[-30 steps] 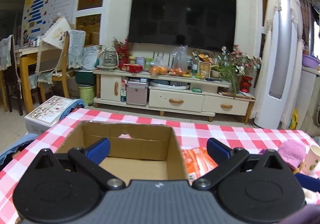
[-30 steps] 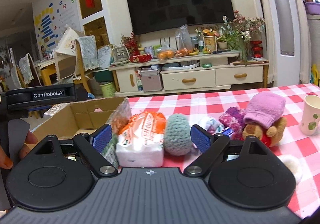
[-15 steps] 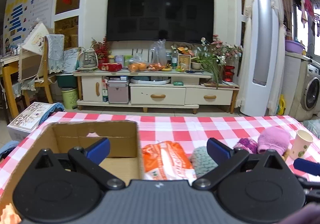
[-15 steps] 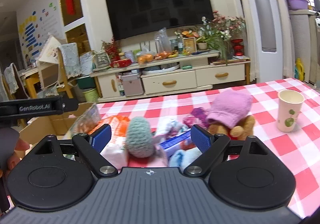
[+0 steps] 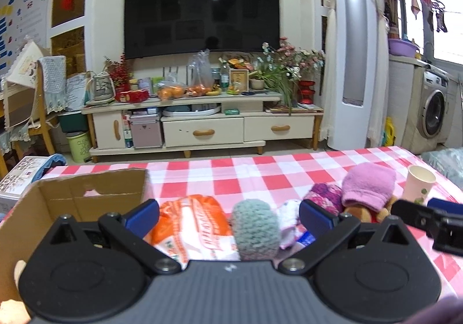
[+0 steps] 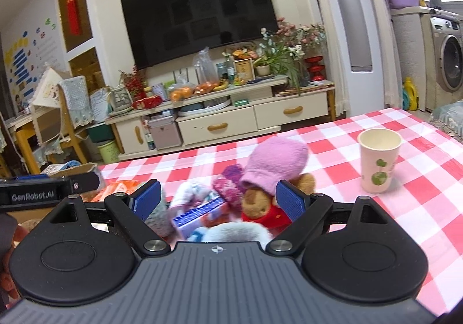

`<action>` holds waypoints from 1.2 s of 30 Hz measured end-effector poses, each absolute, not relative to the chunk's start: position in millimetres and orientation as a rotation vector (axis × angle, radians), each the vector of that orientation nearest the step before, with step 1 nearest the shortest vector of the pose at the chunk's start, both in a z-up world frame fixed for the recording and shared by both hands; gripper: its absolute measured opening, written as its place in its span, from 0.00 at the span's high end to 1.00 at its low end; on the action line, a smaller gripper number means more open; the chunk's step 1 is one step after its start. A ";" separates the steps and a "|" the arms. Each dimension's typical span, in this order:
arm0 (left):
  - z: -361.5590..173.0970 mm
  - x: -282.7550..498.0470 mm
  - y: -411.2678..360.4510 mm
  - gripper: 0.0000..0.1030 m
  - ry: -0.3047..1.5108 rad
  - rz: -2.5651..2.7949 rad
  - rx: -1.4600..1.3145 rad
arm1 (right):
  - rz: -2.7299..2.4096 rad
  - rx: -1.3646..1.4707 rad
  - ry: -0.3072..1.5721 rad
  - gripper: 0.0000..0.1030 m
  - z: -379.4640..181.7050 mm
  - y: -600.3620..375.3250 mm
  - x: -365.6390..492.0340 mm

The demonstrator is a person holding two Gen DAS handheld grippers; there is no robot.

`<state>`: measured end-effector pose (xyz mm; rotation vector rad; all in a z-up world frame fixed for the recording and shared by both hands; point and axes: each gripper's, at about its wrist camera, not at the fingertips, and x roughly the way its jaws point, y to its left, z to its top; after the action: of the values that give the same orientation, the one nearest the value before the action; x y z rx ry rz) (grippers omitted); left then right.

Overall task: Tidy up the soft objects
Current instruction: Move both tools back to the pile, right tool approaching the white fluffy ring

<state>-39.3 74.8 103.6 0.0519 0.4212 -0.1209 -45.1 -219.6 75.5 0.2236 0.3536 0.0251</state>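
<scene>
A pile of soft things lies on the red-checked tablecloth (image 5: 231, 176). From the left wrist view I see an orange-and-white tissue pack (image 5: 191, 225), a grey-green knitted ball (image 5: 256, 228), a purple knitted piece (image 5: 324, 198) and a pink cloth (image 5: 369, 186) draped over a brown teddy bear (image 6: 257, 202). An open cardboard box (image 5: 86, 193) stands at the left. My left gripper (image 5: 228, 215) is open just short of the tissue pack and knitted ball. My right gripper (image 6: 217, 199) is open in front of the bear, a blue-and-white packet (image 6: 199, 212) and a grey furry thing (image 6: 234, 232).
A paper cup (image 6: 377, 160) stands on the table to the right of the pile. Beyond the table's far edge are a TV cabinet (image 5: 202, 127), a tall white air conditioner (image 5: 351, 63) and a washing machine (image 5: 434, 112). A chair (image 5: 31, 109) stands at the far left.
Both grippers have swung to the right, from the box toward the pile. The right gripper has moved past the tissue pack and now faces the bear. Both stay open.
</scene>
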 end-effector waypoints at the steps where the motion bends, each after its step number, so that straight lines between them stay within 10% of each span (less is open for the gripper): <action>1: 102.4 -39.0 71.9 0.01 0.423 -0.128 0.057 | 0.017 0.226 0.353 0.00 75.1 -221.4 -45.6; 36: 52.0 -20.0 -22.1 0.01 0.667 -0.345 0.032 | 0.213 0.049 0.628 0.00 22.4 -299.3 -43.2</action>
<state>-20.0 -22.1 52.0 0.0322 0.6673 -0.3453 -43.2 -299.3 22.4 0.0490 0.6275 0.2134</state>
